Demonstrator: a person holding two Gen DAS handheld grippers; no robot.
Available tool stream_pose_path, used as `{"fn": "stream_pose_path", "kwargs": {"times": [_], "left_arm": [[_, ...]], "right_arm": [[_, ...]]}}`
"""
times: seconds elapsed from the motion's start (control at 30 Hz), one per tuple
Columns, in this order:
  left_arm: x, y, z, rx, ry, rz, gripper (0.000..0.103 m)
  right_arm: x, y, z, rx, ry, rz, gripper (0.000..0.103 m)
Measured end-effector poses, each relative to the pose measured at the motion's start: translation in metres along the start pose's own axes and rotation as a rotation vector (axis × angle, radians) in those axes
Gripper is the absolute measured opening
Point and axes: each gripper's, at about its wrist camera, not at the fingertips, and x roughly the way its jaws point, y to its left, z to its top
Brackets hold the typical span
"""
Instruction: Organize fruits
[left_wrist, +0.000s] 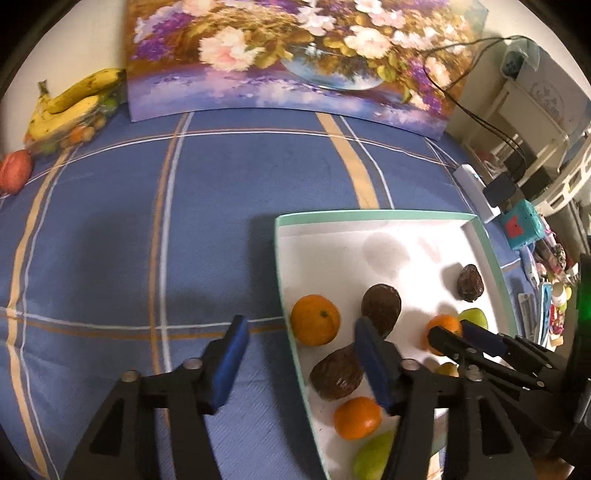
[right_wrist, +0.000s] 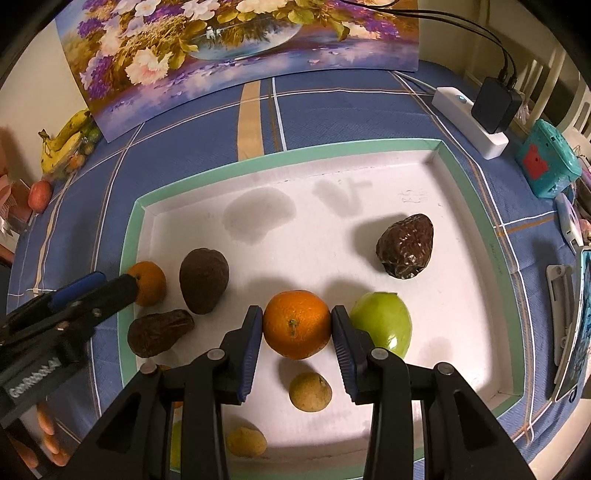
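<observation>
A white tray with a mint-green rim (right_wrist: 288, 155) lies on a blue checked cloth. My right gripper (right_wrist: 297, 326) is shut on an orange (right_wrist: 297, 332) that rests on the tray floor, with a green fruit (right_wrist: 388, 325) touching its right finger. My left gripper (left_wrist: 302, 322) stands open at the tray's left rim. A second orange (left_wrist: 315, 319) sits between its fingertips, and neither pad touches it. Three dark avocados (right_wrist: 204, 278), (right_wrist: 159, 338), (right_wrist: 406, 245) and two small tan fruits (right_wrist: 310, 391), (right_wrist: 246, 441) also lie in the tray. A third orange (left_wrist: 357, 417) sits near my left gripper.
A flower painting (left_wrist: 295, 55) leans at the back. Bananas (left_wrist: 70, 103) and a red fruit (left_wrist: 14, 171) lie at the far left. A white power strip with a black charger (right_wrist: 491, 107), a teal box (right_wrist: 546, 158) and clutter line the right edge.
</observation>
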Motion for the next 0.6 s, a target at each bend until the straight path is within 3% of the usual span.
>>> {"fn": "stream_pose_path", "kwargs": {"times": [0.13,0.2,0.27,0.33,0.43,0.6], "left_arm": [[-0.010,0.014,-0.008,-0.047,-0.002,0.047,0.083],[-0.013,0.021,-0.012,-0.064,0.001,0.086,0.097],[-0.016,0.028,-0.018,-0.077,0.002,0.134,0.103],[-0.022,0.034,-0.025,-0.087,-0.004,0.181,0.103],[-0.032,0.043,-0.035,-0.108,-0.009,0.230,0.103],[-0.049,0.059,-0.052,-0.143,-0.002,0.256,0.103]], "right_arm": [[-0.006,0.002,-0.002,-0.011,-0.020,-0.006,0.047],[-0.010,0.004,-0.005,-0.013,-0.030,-0.007,0.050],[-0.014,0.006,-0.007,-0.018,-0.037,-0.008,0.051],[-0.018,0.009,-0.011,-0.023,-0.044,-0.002,0.055],[-0.023,0.014,-0.017,-0.035,-0.059,0.000,0.071],[-0.036,0.022,-0.030,-0.061,-0.097,0.003,0.087]]}}
